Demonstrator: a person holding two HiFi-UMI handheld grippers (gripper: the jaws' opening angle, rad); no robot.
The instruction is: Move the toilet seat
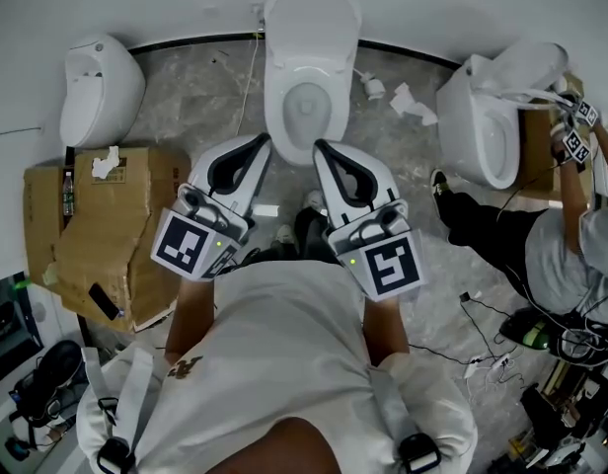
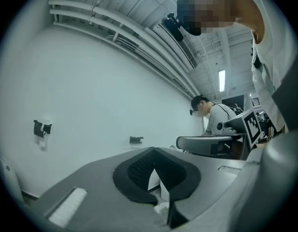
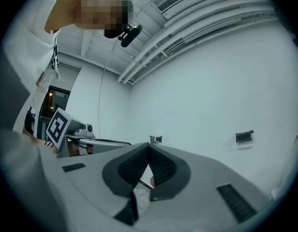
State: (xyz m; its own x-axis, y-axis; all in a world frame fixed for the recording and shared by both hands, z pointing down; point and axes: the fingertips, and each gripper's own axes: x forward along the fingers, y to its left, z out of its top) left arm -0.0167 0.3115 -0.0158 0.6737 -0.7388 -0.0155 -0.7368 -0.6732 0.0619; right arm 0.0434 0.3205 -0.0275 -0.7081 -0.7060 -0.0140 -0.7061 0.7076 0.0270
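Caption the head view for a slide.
Both shut, the left gripper and right gripper hover before the middle toilet.

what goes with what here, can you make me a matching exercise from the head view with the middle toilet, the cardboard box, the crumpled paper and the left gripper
Things:
1 middle toilet
2 cardboard box
3 crumpled paper
4 left gripper

Place or state:
a just right of the middle toilet
b far left of the head view
c top centre of the head view
d shut, holding nothing

Pairs: 1-c, 2-b, 3-a, 4-d

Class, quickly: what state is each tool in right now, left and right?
Left tool: closed, holding nothing.
Right tool: closed, holding nothing.
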